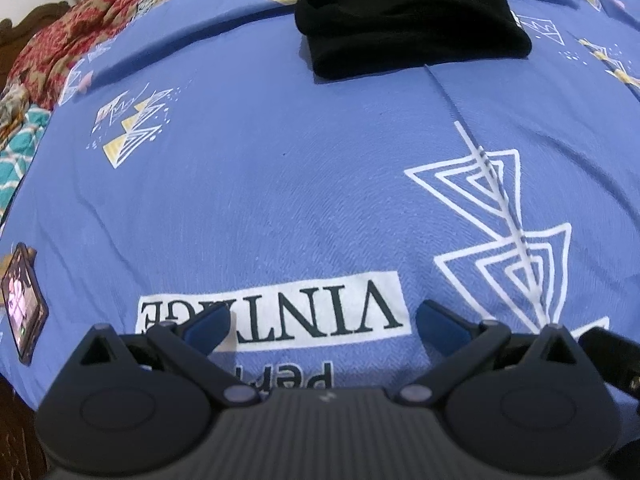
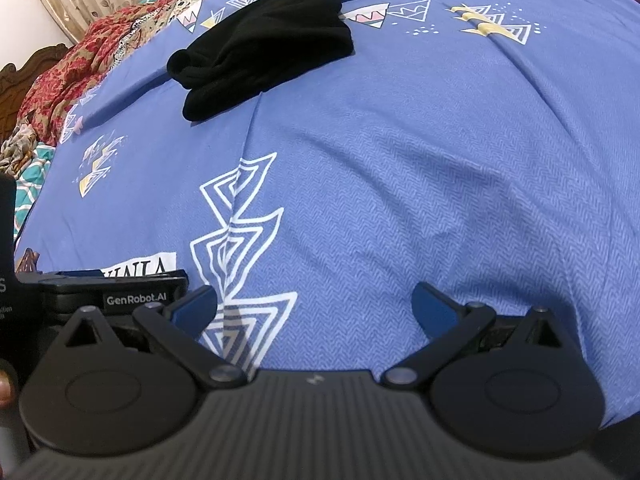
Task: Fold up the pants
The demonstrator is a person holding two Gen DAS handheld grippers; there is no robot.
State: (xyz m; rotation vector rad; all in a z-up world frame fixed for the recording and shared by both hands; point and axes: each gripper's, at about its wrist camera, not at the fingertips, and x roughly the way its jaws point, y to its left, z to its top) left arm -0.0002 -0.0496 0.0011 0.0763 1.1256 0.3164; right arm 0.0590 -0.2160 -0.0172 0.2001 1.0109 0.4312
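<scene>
— On the far part of the bed, what do you see?

— The black pants (image 1: pixel 412 20), already doubled into a thick, compact bundle. They lie on the blue bedsheet (image 1: pixel 280 184), well apart from both my tongs. From my right camera the same bundle (image 2: pixel 264 48) shows a rounded, rolled fold at its left end and stacked layers along its near edge. The fabric is plain black and soft-looking; I cannot make out a waistband or leg ends.

— And your tongs?

— My left tongs (image 1: pixel 322 322) are spread wide with nothing between the blue pads, hovering over the white "VINTAGE" label (image 1: pixel 272 312) printed on the sheet. My right tongs (image 2: pixel 316 306) are spread just as wide and hold nothing, over the white triangle print (image 2: pixel 236 240). The left device sits just beside them at my left.

— Anything else around?

— A phone (image 1: pixel 24 304) with a lit screen lies at the sheet's left edge, and a red patterned blanket (image 1: pixel 68 36) is heaped at the far left.
</scene>
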